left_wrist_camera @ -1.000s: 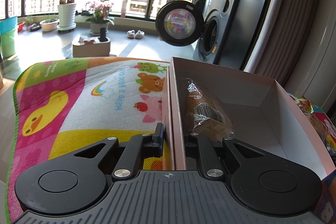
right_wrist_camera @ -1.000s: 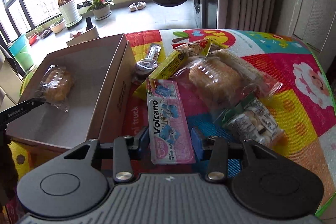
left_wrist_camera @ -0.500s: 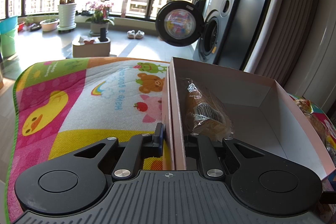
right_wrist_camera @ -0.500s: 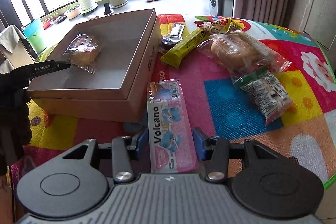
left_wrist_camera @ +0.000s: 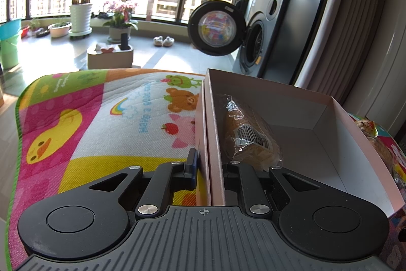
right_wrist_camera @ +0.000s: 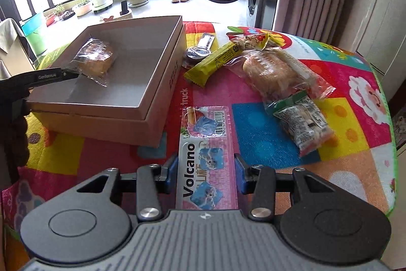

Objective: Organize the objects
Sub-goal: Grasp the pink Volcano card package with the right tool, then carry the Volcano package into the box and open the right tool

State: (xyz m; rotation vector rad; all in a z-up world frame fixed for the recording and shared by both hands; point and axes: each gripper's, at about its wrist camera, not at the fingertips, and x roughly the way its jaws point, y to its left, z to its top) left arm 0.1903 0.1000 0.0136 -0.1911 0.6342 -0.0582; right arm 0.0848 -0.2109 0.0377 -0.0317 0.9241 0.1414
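Observation:
A pink cardboard box (left_wrist_camera: 317,103) stands open on the play mat, and a wrapped bun (left_wrist_camera: 248,139) lies inside against its left wall. My left gripper (left_wrist_camera: 209,166) is shut on that wall, one finger outside and one inside. In the right wrist view the box (right_wrist_camera: 162,83) sits at the left with the bun (right_wrist_camera: 95,60) in it, and the left gripper's finger (right_wrist_camera: 50,75) reaches in at its left rim. My right gripper (right_wrist_camera: 206,170) is shut on a pink Volcano packet (right_wrist_camera: 205,156), held lengthwise, right of the box's near corner.
On the mat (right_wrist_camera: 274,144) right of the box lie a yellow snack bar (right_wrist_camera: 215,60), a bagged bread (right_wrist_camera: 276,70), a green-topped snack pack (right_wrist_camera: 302,123) and a dark round item (right_wrist_camera: 196,52). The mat's edge curves at the right. A washing machine (left_wrist_camera: 218,27) stands open beyond.
The right gripper has risen and drawn back with the Volcano packet, so more of the box and mat shows. The left gripper has stayed on the box wall.

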